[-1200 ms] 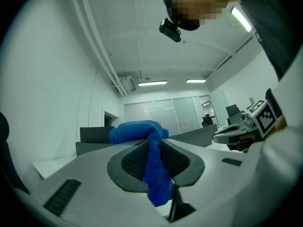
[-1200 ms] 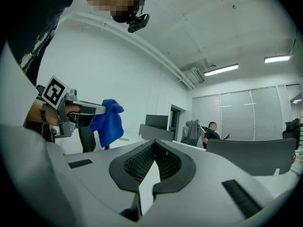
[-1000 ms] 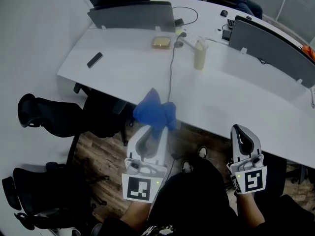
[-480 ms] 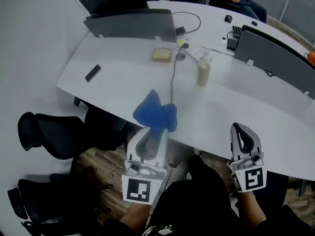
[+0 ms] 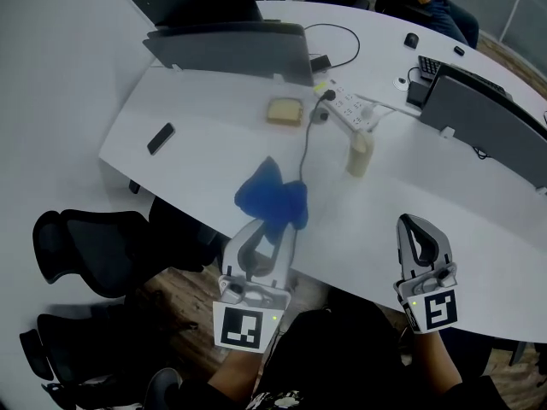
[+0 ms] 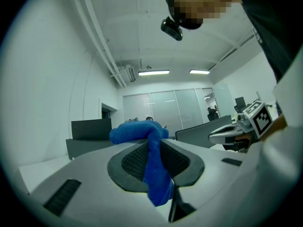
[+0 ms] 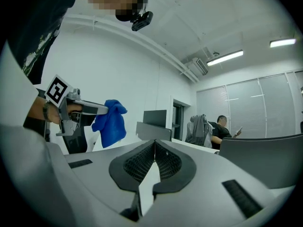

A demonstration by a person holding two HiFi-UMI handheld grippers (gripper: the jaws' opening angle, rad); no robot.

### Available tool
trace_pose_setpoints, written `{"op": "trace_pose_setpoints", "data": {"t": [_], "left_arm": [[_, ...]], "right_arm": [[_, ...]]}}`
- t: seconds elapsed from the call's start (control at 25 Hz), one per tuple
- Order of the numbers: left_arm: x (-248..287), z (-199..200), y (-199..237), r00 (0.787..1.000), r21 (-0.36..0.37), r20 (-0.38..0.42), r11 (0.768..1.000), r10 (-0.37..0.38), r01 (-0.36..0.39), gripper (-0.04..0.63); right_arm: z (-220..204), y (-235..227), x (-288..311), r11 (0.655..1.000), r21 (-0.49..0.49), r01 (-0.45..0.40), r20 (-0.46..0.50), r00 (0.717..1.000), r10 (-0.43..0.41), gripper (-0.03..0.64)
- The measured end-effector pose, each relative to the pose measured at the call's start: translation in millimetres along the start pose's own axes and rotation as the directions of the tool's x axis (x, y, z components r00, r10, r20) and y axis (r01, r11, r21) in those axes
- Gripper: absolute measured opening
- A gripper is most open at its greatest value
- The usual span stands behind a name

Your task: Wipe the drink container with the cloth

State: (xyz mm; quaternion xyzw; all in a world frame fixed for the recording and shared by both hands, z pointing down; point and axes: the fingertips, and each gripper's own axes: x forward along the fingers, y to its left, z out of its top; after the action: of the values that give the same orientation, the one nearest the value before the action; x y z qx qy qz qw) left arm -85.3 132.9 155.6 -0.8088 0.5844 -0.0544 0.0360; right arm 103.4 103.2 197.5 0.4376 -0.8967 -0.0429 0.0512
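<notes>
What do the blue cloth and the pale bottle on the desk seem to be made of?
Blue cloth: soft, fuzzy fabric, likely microfibre; it bunches and droops from the left gripper. Pale bottle: probably cloudy matte plastic, but too small to be sure.

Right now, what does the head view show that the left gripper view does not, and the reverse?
Only the head view: the drink container and a dark phone on the white table. Only the left gripper view: the ceiling lights. Both: the blue cloth clamped in the left gripper, and the right gripper.
</notes>
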Motion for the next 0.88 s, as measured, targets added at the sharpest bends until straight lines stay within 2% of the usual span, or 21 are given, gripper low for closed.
{"op": "trace_pose_setpoints", "data": {"t": [0.2,0.28,0.32,0.52,0.68,0.88], "left_arm": [[25,-5,7,1.0,0.005,-0.014,1.0,0.017,-0.017,0.071],[33,-10,8,0.999,-0.013,-0.032,1.0,0.008,-0.009,0.071],[38,-12,8,0.999,-0.014,-0.041,1.0,-0.001,0.0,0.071],[67,-26,10,0.995,-0.016,-0.082,0.999,-0.049,0.048,0.071],[93,-44,12,0.986,-0.081,-0.119,0.991,-0.116,0.107,0.071],[130,-62,14,0.968,-0.116,-0.151,0.976,-0.2,0.183,0.071]], "right_arm": [[-13,-7,31,0.997,-0.016,-0.082,-0.014,0.997,0.082,0.011],[-17,-6,43,0.994,-0.016,-0.109,-0.02,0.994,0.109,0.162],[-20,-6,49,0.993,-0.018,-0.12,-0.031,0.992,0.119,0.201],[-40,-15,77,0.989,-0.023,-0.146,-0.096,0.985,0.144,0.224],[-55,-17,104,0.983,-0.038,-0.178,-0.138,0.975,0.172,0.245],[-76,-28,136,0.982,-0.036,-0.186,-0.172,0.969,0.178,0.256]]}}
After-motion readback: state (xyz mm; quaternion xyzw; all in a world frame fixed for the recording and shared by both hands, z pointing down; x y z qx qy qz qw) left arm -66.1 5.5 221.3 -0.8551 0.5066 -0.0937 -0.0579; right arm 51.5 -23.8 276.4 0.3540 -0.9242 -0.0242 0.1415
